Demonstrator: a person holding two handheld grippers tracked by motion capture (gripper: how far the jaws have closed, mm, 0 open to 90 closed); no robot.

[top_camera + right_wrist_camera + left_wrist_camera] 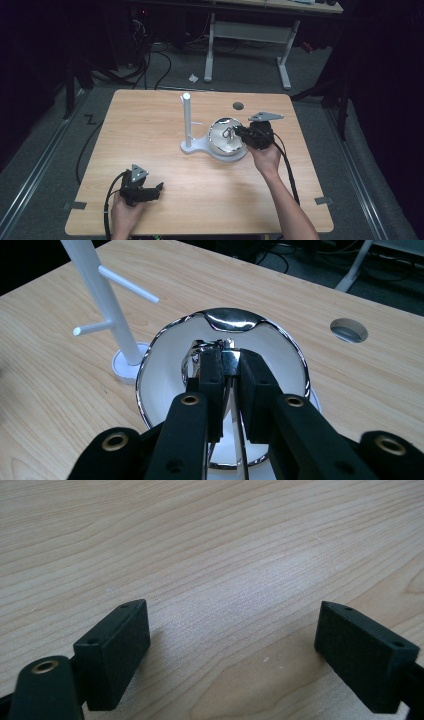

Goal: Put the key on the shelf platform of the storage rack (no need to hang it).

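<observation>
A white bowl with a chrome rim [233, 320] sits on the white base of a peg stand [102, 300] near the middle of the table. My right gripper [229, 359] reaches over the bowl and is shut on a small silver metal piece with rings [194, 356]; a thin strand hangs down between the jaws. From above, the right gripper [239, 131] is at the bowl's [216, 128] right side, beside the stand [186, 117]. My left gripper [159, 187] rests low at the table's near left, jaws wide apart; the left gripper [232, 625] has only bare wood between its pads.
The wooden table [150, 145] has a round cable hole [238, 106] behind the bowl, also seen as the hole [348, 330] from the right gripper. The stand carries two thin side pegs [129, 284]. A desk frame and cables stand on the floor beyond the table.
</observation>
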